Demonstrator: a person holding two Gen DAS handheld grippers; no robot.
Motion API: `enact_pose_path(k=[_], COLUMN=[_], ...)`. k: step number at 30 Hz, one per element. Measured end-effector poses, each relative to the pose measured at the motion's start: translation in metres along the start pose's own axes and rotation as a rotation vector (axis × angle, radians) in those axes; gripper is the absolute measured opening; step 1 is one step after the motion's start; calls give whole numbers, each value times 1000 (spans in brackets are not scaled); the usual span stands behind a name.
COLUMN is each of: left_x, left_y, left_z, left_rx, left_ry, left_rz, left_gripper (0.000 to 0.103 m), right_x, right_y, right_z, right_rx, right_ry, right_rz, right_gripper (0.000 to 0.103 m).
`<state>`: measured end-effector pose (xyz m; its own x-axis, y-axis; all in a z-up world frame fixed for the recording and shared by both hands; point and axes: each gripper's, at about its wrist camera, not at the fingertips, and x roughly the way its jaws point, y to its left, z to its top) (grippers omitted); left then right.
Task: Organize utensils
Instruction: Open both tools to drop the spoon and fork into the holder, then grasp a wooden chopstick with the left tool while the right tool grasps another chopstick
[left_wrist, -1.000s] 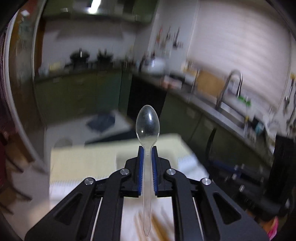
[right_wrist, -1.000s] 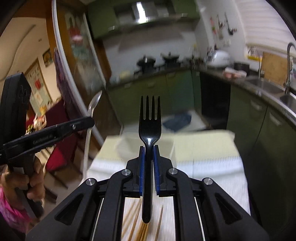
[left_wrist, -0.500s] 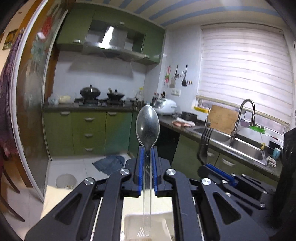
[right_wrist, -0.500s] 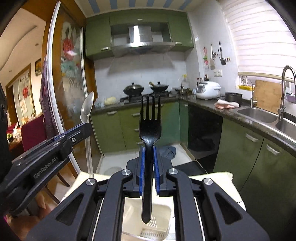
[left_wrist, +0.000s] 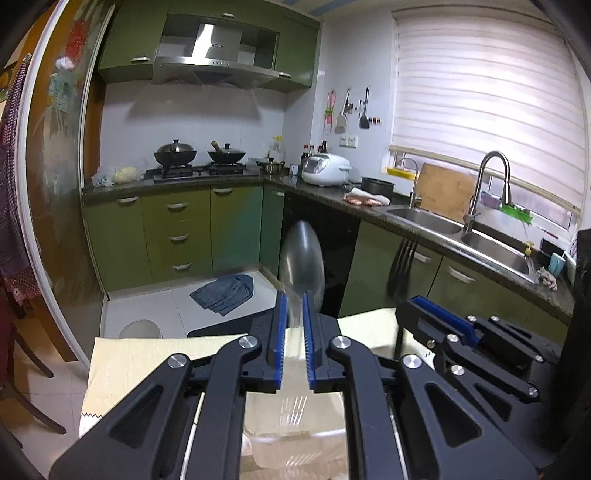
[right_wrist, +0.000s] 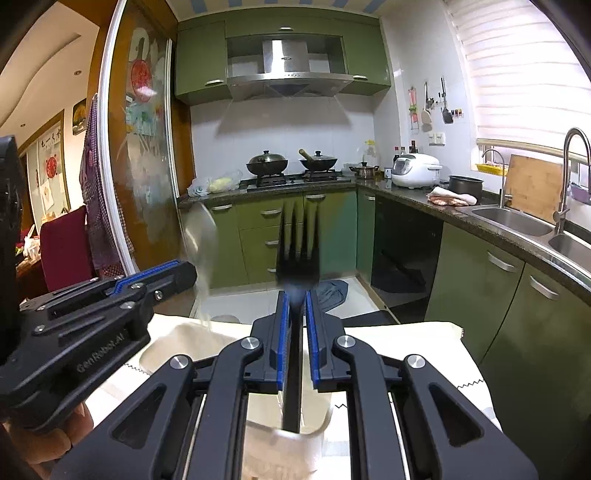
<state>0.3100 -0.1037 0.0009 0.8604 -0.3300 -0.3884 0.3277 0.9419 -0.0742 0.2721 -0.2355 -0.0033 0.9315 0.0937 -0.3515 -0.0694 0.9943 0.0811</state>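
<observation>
My left gripper (left_wrist: 293, 308) is shut on a clear plastic spoon (left_wrist: 301, 258), which stands upright and looks blurred. Its handle reaches down over a white slotted utensil holder (left_wrist: 295, 446). My right gripper (right_wrist: 295, 301) is shut on a black plastic fork (right_wrist: 297, 243), tines up, with the handle end just above the same holder (right_wrist: 166, 350). The two grippers sit side by side. The right gripper (left_wrist: 412, 308) with the fork (left_wrist: 404, 258) shows at the right of the left wrist view. At the left of the right wrist view, the left gripper (right_wrist: 184, 269) carries the spoon (right_wrist: 201, 236).
The holder stands on a table covered with a cream cloth (left_wrist: 147, 362), which also shows in the right wrist view (right_wrist: 424, 350). A person's hand (right_wrist: 55, 446) grips the left tool. Beyond are green kitchen cabinets (right_wrist: 266, 236), a sink counter (left_wrist: 480, 236) and a red chair (right_wrist: 66, 243).
Both grippers have tipped up from the table, then sunk over the white holder with the utensils still clamped. The right gripper has come in close beside the left. Spoon and fork now look blurred.
</observation>
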Motion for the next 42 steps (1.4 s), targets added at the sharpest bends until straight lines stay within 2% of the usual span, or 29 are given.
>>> enact_pose_path(k=[3,5,8,9,10,11,12,13,14,18,20,21,22,23,24,26,29,35,38,39,40,42], left_x=[-3,-6,-13,-17,-24,-33,-40,-49,-56,-61,-54,-51,-47,-43,-40,-34,-21,-11,-6,-3,-3,-5], left_y=[-3,-4,-3,-2,-1,0,-1,-1,-2,-3,4,7,11,13,14,11,3,-7,-11,-13,-16,-15], left_z=[-6,-9,-10,-9,-9,-11,-13,-17,-22,-66,-95,-104,-116,-127,-133,-141,-151,-165,-168,-169,-170,-173], left_rx=[4,8,-5,-8,-13,-15,-12,-2,5,59,15,-10,-35,-49,-52,-37,-44,-10,4,10,16,13], left_ry=[7,13,29,35,46,65,83,119,146,440,627,685,754,803,825,845,885,937,958,958,962,971], left_rz=[-2,-3,-8,-8,-9,-9,-3,17,26,42,21,6,-4,-5,0,22,10,39,45,45,43,39], left_gripper=[9,9,13,18,29,37,57,69,70,70,69,59,41,37,33,33,33,31,23,18,5,5], right_x=[-7,-13,-27,-36,-43,-54,-64,-72,-80,-99,-105,-108,-111,-114,-117,-121,-121,-108,-99,-93,-87,-75], right_y=[3,5,3,2,1,0,-3,-4,-4,-14,-25,-31,-36,-42,-48,-54,-60,-48,-39,-35,-30,-22], right_z=[-4,-7,-11,-11,-13,-15,-19,-23,-29,-61,-73,-78,-84,-90,-92,-100,-108,-115,-119,-121,-124,-130], right_rx=[-11,-23,-9,-4,-4,-6,-11,-18,-35,-103,-97,-90,-82,-75,-69,-65,-46,-67,-76,-70,-57,-31], right_ry=[4,5,7,7,8,16,37,59,92,278,339,365,379,394,409,432,480,546,582,612,645,709], right_rz=[0,-3,17,26,27,25,31,37,34,9,-4,-11,-17,-27,-36,-47,-27,-1,27,60,90,148], right_gripper=[11,17,17,17,19,26,30,37,39,40,40,40,40,40,40,40,40,40,39,39,39,37])
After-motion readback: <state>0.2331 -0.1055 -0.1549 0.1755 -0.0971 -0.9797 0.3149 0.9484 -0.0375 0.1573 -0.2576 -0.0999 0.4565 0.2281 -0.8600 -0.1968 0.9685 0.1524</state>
